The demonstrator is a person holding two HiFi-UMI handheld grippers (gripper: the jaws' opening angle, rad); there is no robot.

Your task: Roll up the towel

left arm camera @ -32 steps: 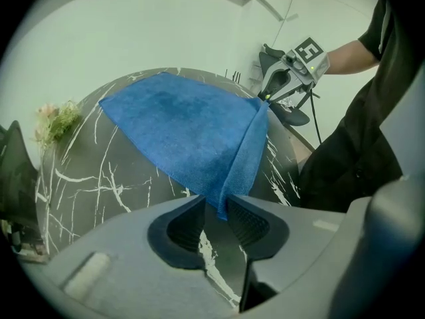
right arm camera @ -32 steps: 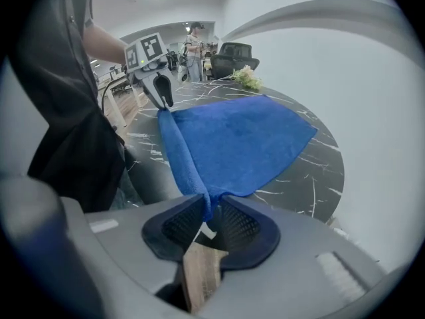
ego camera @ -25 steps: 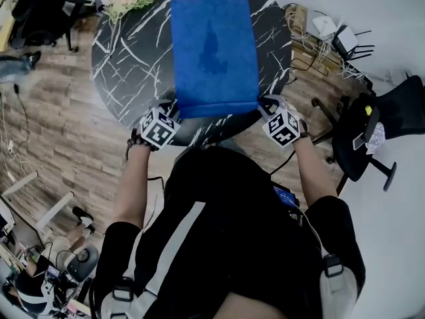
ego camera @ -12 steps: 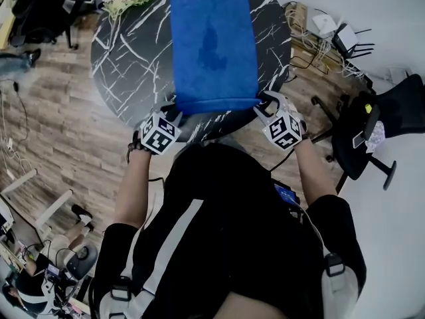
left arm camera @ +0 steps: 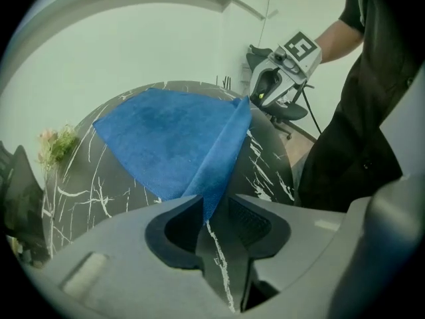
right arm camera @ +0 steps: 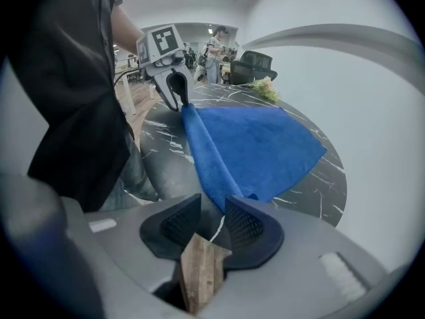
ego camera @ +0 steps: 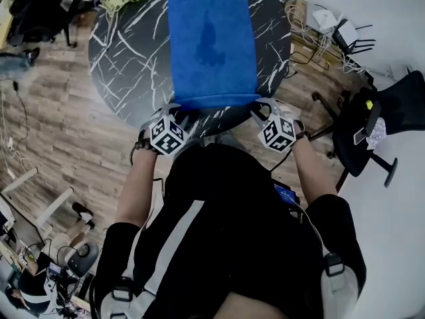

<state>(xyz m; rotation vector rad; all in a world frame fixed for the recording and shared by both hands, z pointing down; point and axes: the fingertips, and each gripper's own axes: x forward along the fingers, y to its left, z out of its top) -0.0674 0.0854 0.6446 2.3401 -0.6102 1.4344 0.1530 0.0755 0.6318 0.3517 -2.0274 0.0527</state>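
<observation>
My left gripper (ego camera: pixel 174 113) has its fingers pinched on the near left corner of the blue towel (ego camera: pixel 212 45). The towel lies flat on the round black tabletop (ego camera: pixel 126 58), its long axis running straight away from me and its near short edge raised off the stone by the rim. My right gripper (ego camera: pixel 260 109) has just been closing its fingers, which clamp the near right corner.
</observation>
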